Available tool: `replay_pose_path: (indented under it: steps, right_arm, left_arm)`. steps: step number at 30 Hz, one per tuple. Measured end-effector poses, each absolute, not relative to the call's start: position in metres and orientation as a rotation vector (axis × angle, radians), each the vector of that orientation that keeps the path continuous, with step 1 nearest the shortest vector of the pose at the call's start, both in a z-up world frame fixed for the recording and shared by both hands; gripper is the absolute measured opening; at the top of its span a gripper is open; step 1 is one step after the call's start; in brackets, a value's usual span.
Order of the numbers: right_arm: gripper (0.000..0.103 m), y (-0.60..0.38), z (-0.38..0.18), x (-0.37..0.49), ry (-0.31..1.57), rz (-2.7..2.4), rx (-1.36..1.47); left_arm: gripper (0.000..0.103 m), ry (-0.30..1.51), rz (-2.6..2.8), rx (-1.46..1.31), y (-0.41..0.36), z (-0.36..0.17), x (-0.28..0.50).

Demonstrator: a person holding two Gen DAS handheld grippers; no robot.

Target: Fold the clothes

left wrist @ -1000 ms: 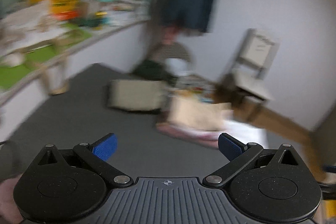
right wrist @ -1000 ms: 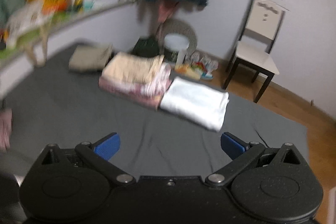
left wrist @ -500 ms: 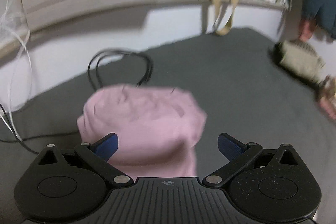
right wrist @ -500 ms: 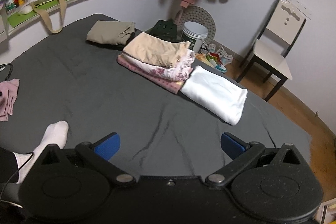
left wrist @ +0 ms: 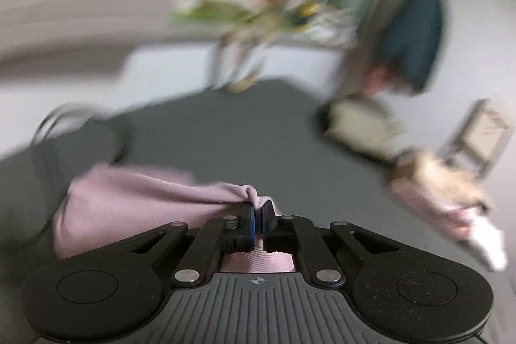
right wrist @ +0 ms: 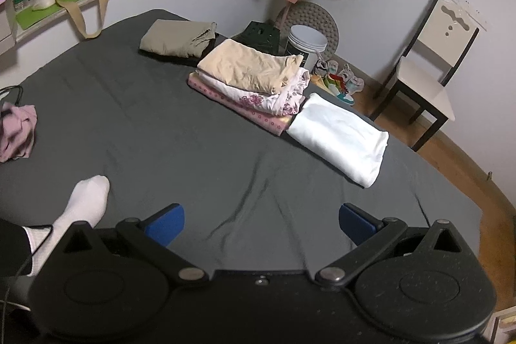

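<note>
Left hand-held gripper (left wrist: 257, 220) pinches ribbed pink garment (left wrist: 135, 202).

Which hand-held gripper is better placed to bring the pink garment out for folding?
Left. The left hand-held gripper is shut on the pink garment. The right hand-held gripper hangs open over bare grey sheet, apart from it.

Left hand-held gripper (left wrist: 257, 220) clamped closed; right hand-held gripper (right wrist: 261, 220) spread wide.

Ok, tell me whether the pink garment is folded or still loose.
Loose: the pink garment lies crumpled on the bed, one bunched edge pinched in the shut left gripper.
</note>
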State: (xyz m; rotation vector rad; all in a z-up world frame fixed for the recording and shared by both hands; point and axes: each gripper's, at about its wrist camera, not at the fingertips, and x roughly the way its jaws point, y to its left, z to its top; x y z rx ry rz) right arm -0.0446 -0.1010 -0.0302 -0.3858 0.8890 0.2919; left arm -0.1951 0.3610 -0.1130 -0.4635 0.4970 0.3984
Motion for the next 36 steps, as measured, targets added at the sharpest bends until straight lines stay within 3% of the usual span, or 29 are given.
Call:
replay_pose_path:
  steps: [3,7,10,13,19,24,29,31,36]
  right_arm:
    - [0.103,-0.102,-0.027,-0.044,0.882,0.294,-0.374]
    - [0.103,-0.103,-0.010,-0.042,0.840,0.305,-0.328]
    - [0.103,-0.107,0.004,-0.043,0.796,0.314,-0.295]
    - [0.103,-0.115,0.013,-0.043,0.767,0.321,-0.273]
    - [0.103,-0.129,0.001,-0.042,0.814,0.318,-0.282]
    - [0.103,-0.142,-0.007,-0.048,0.851,0.310,-0.263]
    - [0.103,-0.147,-0.019,-0.050,0.899,0.295,-0.257]
    - [0.103,-0.146,-0.023,-0.050,0.916,0.290,-0.264]
    - [0.103,-0.136,-0.023,-0.050,0.927,0.299,-0.269]
  left_arm:
    - [0.000,0.412,0.234,-0.443,0.345,-0.069,-0.180]
    - [0.000,0.244,-0.088,-0.316,0.279,0.047,-0.141]
    - [0.000,0.290,-0.271,-0.286,0.227,0.114,-0.108]
    - [0.000,0.408,-0.306,-0.172,0.188,0.130,-0.090]
    - [0.001,0.683,-0.045,-0.009,0.198,0.042,-0.072]
    - [0.001,0.981,0.266,-0.176,0.282,-0.082,-0.084]
    - [0.002,1.121,0.455,-0.271,0.341,-0.177,-0.142]
    - [0.007,1.125,0.487,-0.276,0.354,-0.194,-0.152]
    - [0.009,1.077,0.476,-0.253,0.365,-0.197,-0.158]
